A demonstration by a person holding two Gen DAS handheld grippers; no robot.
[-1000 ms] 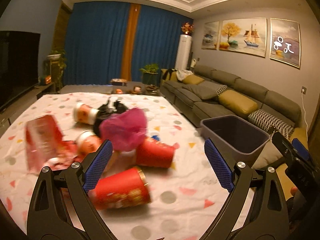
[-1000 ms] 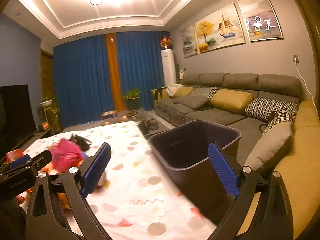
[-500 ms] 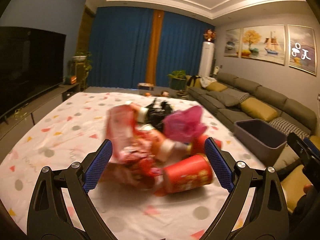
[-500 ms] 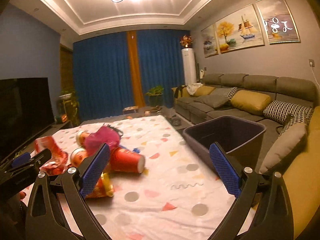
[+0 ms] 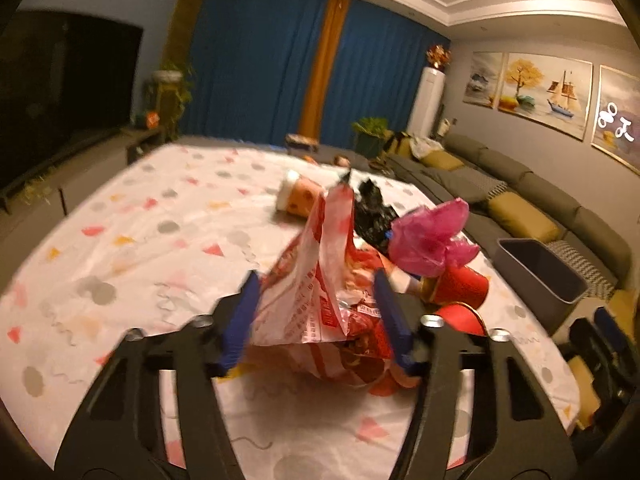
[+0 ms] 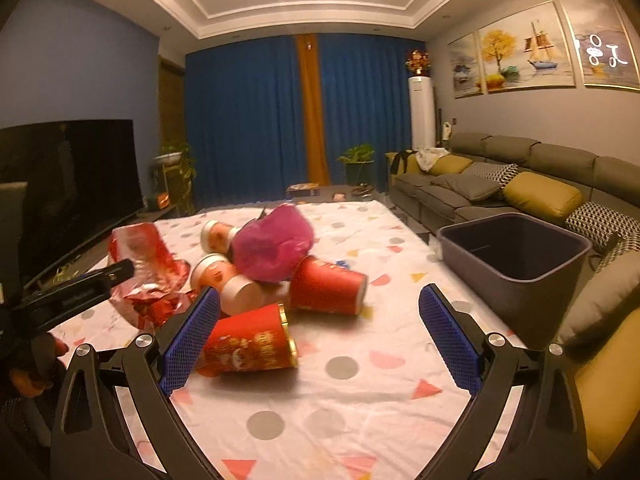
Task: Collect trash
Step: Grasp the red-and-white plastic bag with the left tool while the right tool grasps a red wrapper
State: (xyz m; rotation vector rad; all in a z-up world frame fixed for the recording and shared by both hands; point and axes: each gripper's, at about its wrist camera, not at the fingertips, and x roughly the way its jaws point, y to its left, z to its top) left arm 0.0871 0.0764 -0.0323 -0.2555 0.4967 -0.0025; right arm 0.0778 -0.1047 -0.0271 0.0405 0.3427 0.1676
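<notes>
Two tongs are in play. The left tongs [image 5: 320,316] have their blue pads either side of a crinkled red-and-white snack bag [image 5: 320,300]; whether the pads already pinch the foil or only bracket it cannot be told from the blurred left wrist view. The right tongs [image 6: 320,332] stand wide apart over the near tabletop [image 6: 360,420], gripping nothing, with a tipped red can [image 6: 248,340] just beside the left pad.

Beyond them the rest of the trash lies in one heap: a red paper cup [image 6: 328,286] on its side, a pink plastic bag [image 6: 272,248] resting on top, white-lidded cups [image 6: 216,270] and a black bag [image 5: 372,216] behind. The grey bin [image 6: 516,252] sits at the far right, well apart from the heap.

Likely trouble: thin foil could slip from a shallow pinch, or the bag could drag its neighbours as it lifts and set the round can and cup rolling toward the tabletop's edge. The light pink bag may slide off too.
</notes>
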